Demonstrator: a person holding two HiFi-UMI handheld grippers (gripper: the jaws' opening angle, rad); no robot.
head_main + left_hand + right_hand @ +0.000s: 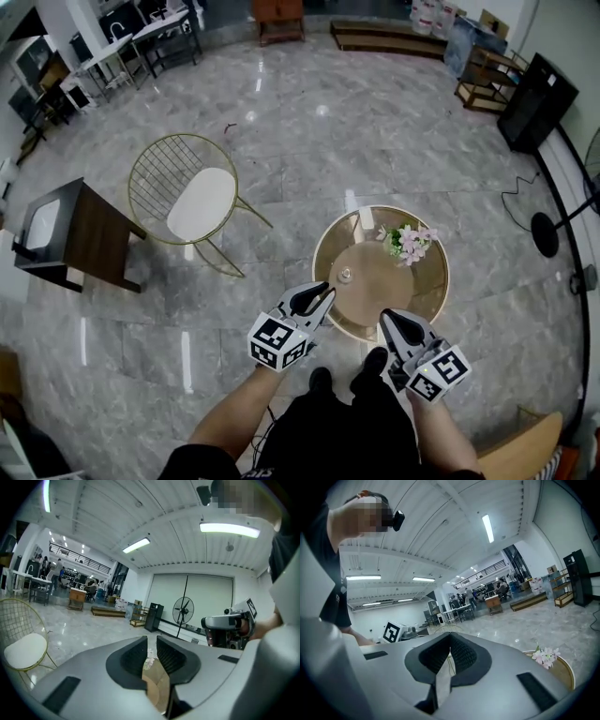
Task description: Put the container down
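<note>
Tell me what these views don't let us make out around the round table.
Small clear item on the round table: head view, too small to identify.
Same item: gripper views, hidden behind the left gripper and right gripper.
Table's base: head view, hidden under its top.
Flowers: their holder, head view, buried by blooms.

Small clear container point(345, 275) on round tan table point(386, 286), left of centre; well apart from pink flowers point(410, 242).

One round table point(384, 281), one wire chair point(200, 203), one flower bunch point(410, 242), one container point(345, 275).
</note>
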